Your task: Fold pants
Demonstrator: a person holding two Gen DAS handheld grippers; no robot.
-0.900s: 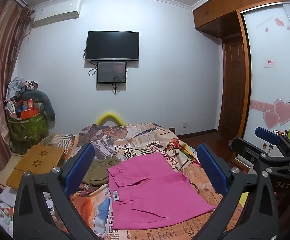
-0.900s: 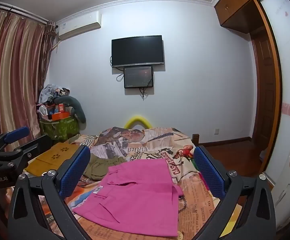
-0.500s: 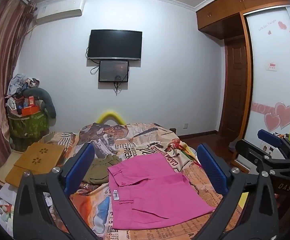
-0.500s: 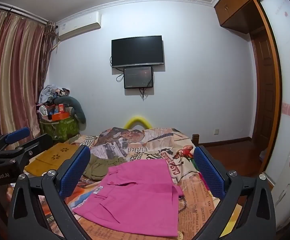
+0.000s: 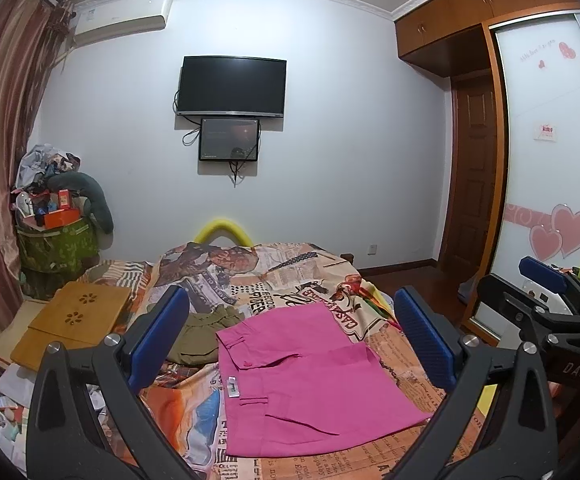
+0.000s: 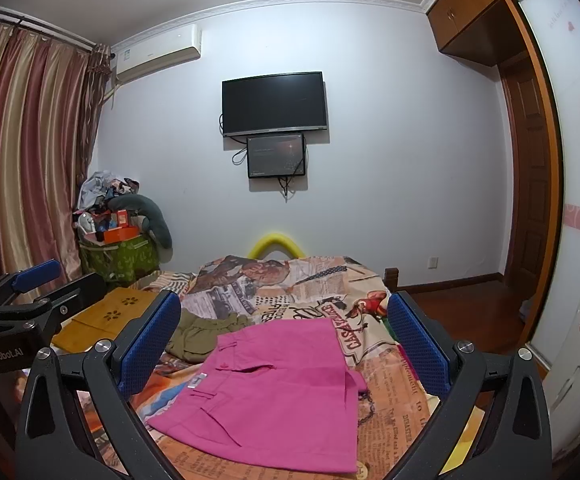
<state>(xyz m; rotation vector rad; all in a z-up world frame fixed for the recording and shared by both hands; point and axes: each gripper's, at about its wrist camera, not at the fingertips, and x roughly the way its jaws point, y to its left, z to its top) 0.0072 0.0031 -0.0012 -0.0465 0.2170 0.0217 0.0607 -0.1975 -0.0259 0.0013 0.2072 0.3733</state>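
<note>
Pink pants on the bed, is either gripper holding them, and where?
Nothing is held. Both the left gripper and right gripper are open above the folded pink pants.

my left gripper (image 5: 290,340) hangs wide open above folded pink pants (image 5: 310,376) lying flat on the newspaper-print bed (image 5: 290,276), olive shorts (image 5: 202,332) just beside them, right gripper (image 5: 546,300) at frame edge.

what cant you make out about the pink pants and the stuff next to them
- Pink pants: left wrist view, near right corner sits behind the left gripper.
- Pants tag: print too small to read.
- Olive garment: right wrist view, left part behind the right gripper; its type is unclear.
</note>
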